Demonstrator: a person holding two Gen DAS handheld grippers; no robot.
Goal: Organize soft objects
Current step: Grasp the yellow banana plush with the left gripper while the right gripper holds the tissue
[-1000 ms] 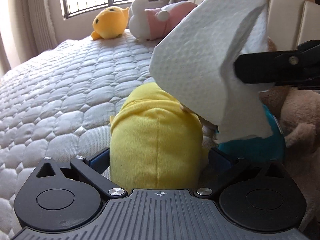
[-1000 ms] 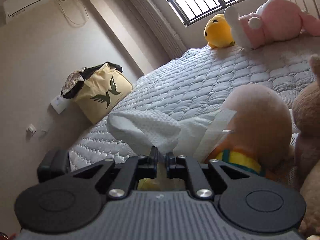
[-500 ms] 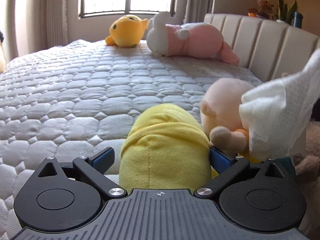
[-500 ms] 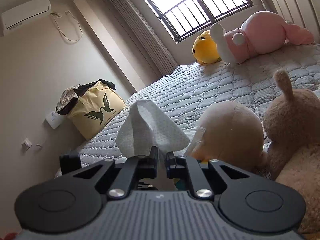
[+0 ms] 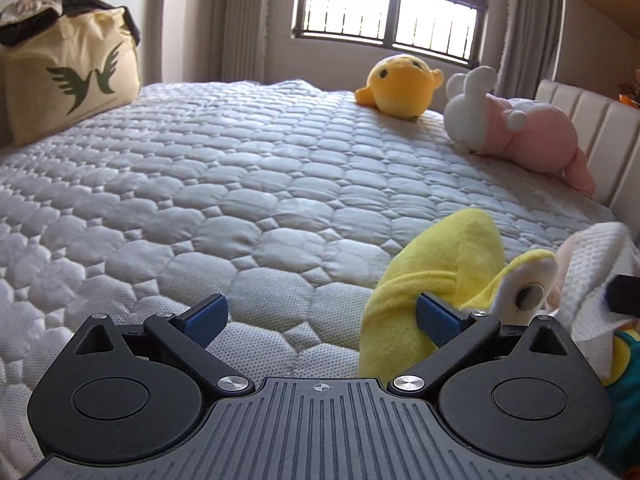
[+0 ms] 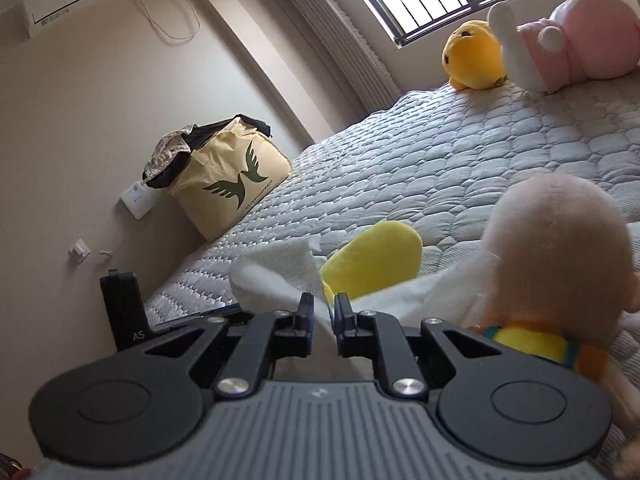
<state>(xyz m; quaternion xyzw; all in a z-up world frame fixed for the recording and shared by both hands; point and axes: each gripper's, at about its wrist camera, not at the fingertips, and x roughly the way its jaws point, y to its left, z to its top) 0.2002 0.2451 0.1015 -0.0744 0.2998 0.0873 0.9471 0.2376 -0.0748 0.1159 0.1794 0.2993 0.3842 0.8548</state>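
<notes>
The right gripper (image 6: 323, 314) pinches a white embossed paper towel (image 6: 276, 270) between nearly shut jaws; the left gripper (image 5: 320, 314) stands wide open over the quilted mattress (image 5: 248, 184), its right finger against a limp yellow plush (image 5: 424, 280). Near right sits a round-headed peach doll (image 6: 556, 248); far off lie an orange chick (image 5: 400, 86) and pink rabbit (image 5: 520, 128). Toys remain scattered, so sorting looks unfinished

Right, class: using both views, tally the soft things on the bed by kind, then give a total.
Plush toys: 4 (orange chick, pink-and-white rabbit, yellow plush, peach-headed doll)
White paper towel: 1, pinched in the right tool
Total: 5
</notes>
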